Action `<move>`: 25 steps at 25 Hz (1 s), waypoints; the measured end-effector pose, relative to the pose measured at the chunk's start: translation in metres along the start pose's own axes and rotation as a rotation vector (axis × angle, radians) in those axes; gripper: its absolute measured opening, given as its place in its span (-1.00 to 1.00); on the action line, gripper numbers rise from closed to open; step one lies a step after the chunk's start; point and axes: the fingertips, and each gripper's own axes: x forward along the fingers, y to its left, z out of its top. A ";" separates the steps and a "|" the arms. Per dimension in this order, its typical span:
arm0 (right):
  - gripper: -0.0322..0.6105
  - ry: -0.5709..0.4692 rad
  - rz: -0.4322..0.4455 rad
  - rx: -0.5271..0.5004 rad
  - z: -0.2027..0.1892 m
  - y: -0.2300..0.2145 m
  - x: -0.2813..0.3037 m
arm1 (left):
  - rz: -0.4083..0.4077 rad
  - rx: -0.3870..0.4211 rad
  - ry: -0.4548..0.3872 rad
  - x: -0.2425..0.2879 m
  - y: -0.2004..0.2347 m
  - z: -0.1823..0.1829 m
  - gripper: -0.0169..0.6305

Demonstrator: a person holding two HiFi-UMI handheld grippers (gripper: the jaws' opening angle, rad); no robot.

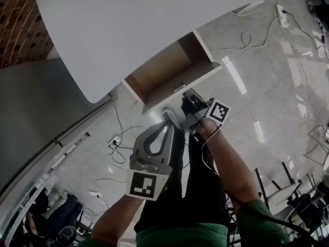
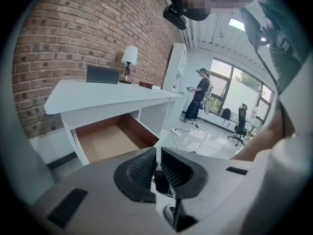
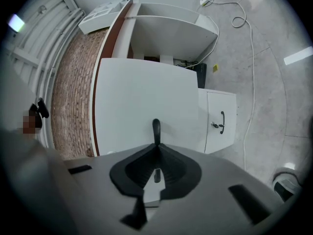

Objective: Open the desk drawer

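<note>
At the far left of the head view a brick wall (image 1: 15, 24) meets the white desk (image 1: 154, 24), whose top fills the upper frame. Lower down, the left forearm (image 1: 115, 220) rises from the bottom edge. It carries the left gripper (image 1: 163, 130) low over the person's dark trousers (image 1: 169, 205), pointed up toward the desk and well short of it. Its jaws are drawn nearly together with nothing between them. Its own view shows only a thin slit, and in the head view the tips look to be meeting, though that is hard to judge.

The drawer (image 1: 169, 68) hangs pulled out from under the desk's near edge, its brown inside bare and open to view. The left gripper view shows the same open drawer (image 2: 110, 138) beneath the desktop (image 2: 98, 94), with a lamp (image 2: 129, 58) on top by the wall.

To the right, the right forearm (image 1: 231, 163) stretches forward from a green sleeve (image 1: 257, 220). It holds the right gripper (image 1: 188, 98) against the drawer's white front. In its own view the right gripper (image 3: 156, 148) has its jaws pinched onto the dark drawer handle (image 3: 156, 130), which stands up between the tips. A small white cabinet (image 3: 220, 102) sits just to the right.
</note>
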 end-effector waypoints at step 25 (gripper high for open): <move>-0.85 -0.009 -0.009 -0.002 -0.003 -0.045 0.000 | 0.038 -0.031 0.025 0.006 0.015 -0.030 -0.87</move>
